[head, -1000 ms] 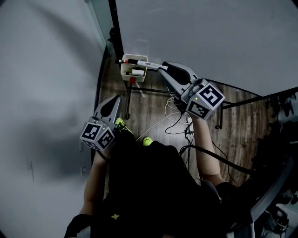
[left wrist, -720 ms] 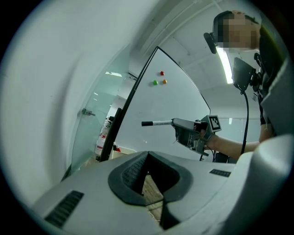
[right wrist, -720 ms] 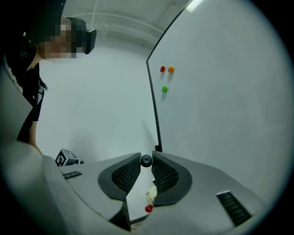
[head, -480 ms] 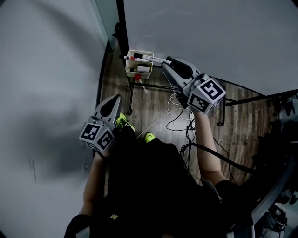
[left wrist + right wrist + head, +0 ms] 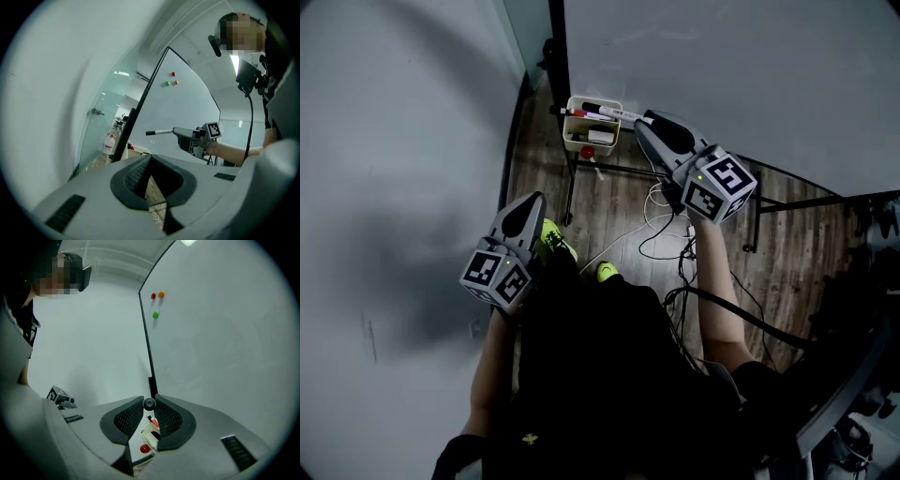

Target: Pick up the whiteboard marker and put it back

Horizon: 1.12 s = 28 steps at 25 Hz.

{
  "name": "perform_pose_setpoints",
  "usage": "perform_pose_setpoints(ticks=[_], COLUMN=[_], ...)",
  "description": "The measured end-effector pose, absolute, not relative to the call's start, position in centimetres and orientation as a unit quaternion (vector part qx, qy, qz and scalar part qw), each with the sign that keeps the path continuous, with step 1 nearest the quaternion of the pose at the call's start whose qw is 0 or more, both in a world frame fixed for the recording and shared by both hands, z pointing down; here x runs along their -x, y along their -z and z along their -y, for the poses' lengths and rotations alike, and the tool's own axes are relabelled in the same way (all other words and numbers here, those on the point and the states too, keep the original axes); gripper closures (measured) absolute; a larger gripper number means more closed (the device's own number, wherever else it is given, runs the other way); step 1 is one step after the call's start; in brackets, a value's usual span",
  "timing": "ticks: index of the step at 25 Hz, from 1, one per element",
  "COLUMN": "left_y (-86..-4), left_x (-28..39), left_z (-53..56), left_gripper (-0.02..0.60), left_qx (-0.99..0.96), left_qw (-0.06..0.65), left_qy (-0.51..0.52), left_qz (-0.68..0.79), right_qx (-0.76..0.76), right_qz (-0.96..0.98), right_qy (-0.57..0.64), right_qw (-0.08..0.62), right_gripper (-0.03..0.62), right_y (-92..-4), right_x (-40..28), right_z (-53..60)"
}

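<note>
While its jaws clamp one whiteboard marker [image 5: 605, 115] crosswise, the right gripper [image 5: 646, 120] holds it over one cream box [image 5: 614, 142] beside the whiteboard [image 5: 722, 66]. Left gripper [image 5: 525, 207]: jaws together, empty. Three magnets [image 5: 155, 314] on the board.

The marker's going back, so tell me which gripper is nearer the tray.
Right. The right gripper, holding the marker, sits just beside the tray, with the marker reaching over it. The left gripper hangs far back, near the person's shoes.
</note>
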<state>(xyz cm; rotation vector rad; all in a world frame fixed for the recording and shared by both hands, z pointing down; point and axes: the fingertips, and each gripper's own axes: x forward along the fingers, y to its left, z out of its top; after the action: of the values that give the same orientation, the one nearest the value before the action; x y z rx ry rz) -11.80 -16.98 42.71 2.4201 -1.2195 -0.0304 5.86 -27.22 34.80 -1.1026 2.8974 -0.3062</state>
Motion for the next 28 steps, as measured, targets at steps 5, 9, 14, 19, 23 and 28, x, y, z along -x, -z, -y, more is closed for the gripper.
perform_pose_setpoints(ticks=[5, 9, 14, 19, 23, 28], left_y=[-43.0, -43.2, -43.8, -44.1, -44.3, -44.5], left_x=[12.4, 12.9, 13.3, 13.7, 14.2, 14.6], left_z=[16.9, 16.9, 16.8, 16.8, 16.9, 17.1], left_gripper=[0.549, 0.549, 0.549, 0.55, 0.549, 0.549], left_qx=[-0.869, -0.866, -0.862, -0.859, -0.856, -0.852], left_qw=[0.216, 0.218, 0.225, 0.229, 0.229, 0.234], left_qy=[0.006, 0.004, -0.002, -0.006, -0.01, -0.012], left_qz=[0.445, 0.45, 0.454, 0.458, 0.463, 0.468], right_qx=[0.362, 0.368, 0.373, 0.376, 0.376, 0.376], right_qz=[-0.925, -0.922, -0.919, -0.916, -0.914, -0.912], right_qy=[0.111, 0.118, 0.13, 0.141, 0.152, 0.163], right_qw=[0.009, 0.005, 0.0, -0.004, -0.01, -0.017], right_gripper=[0.522, 0.522, 0.522, 0.522, 0.522, 0.522], right_y=[-36.3, -37.3, -38.7, -40.1, -41.4, -42.8], right_x=[-6.0, -6.0, -6.1, -6.2, -6.1, -6.2], right_z=[28.1, 28.7, 29.6, 30.7, 31.5, 32.2])
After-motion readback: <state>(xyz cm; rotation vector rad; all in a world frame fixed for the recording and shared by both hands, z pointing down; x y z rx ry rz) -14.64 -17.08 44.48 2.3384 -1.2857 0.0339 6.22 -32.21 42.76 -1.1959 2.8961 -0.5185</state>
